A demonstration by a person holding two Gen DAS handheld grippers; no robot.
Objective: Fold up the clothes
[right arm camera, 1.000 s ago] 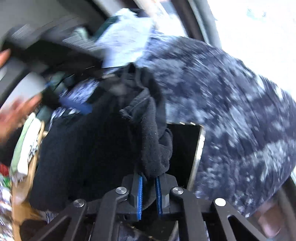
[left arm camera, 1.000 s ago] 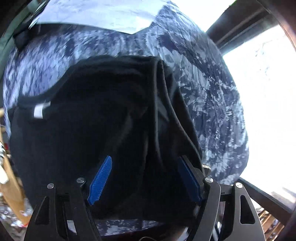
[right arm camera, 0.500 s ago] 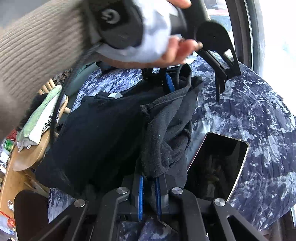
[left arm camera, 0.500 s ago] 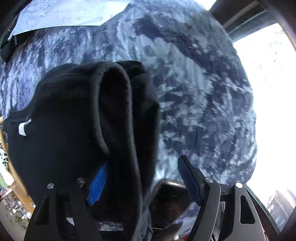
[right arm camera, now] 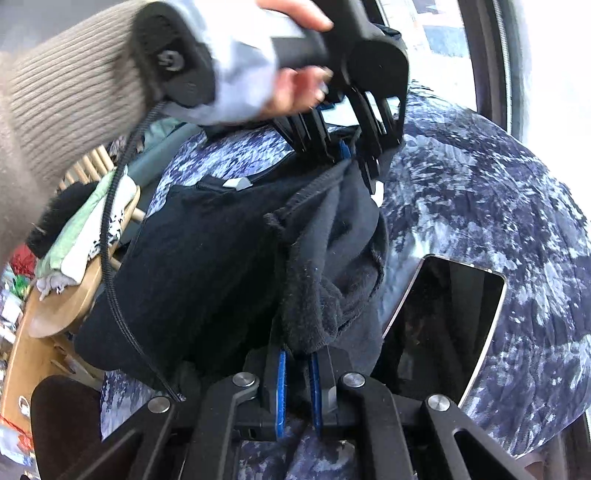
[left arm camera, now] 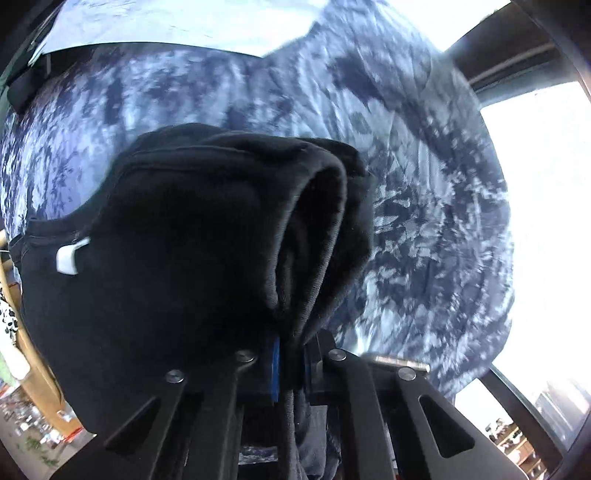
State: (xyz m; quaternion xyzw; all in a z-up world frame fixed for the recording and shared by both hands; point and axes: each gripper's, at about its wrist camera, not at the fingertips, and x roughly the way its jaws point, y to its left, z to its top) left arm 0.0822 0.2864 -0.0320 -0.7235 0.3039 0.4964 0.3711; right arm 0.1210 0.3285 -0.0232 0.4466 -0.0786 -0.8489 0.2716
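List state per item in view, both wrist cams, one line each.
black garment: partly folded, one edge lifted off the cover, pinched at two points.
left gripper: shut on the garment fold, having just closed on it.
right gripper: shut on bunched garment edge.
phone: flat on the blue patterned cover, screen dark.
clothes stack: folded, on a wooden chair.

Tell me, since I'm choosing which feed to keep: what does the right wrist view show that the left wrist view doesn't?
Only the right wrist view shows the phone's screen, the person's hand on the left gripper, and folded clothes on a chair. Only the left shows white paper at the far edge. Both show the black garment on the blue patterned cover, pinched by a shut gripper.
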